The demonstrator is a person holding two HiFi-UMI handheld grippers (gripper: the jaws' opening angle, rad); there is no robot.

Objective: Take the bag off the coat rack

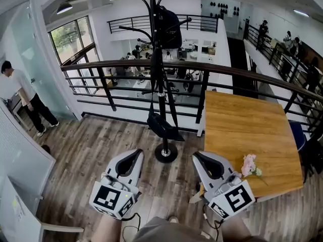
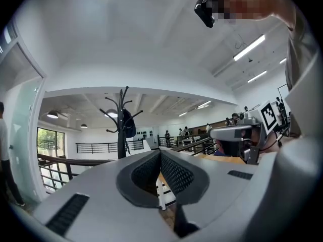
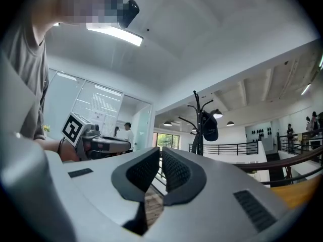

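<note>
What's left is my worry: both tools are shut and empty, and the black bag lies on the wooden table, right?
No: the head view shows the black bag hanging on the coat rack, not on the wooden table. The left tool and right tool are shut and empty.

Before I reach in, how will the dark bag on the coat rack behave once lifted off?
Probably soft and floppy: the bag hangs slumped up high. Straps dangling below may snag. The coat rack stands on a small base, so it might wobble.
</note>
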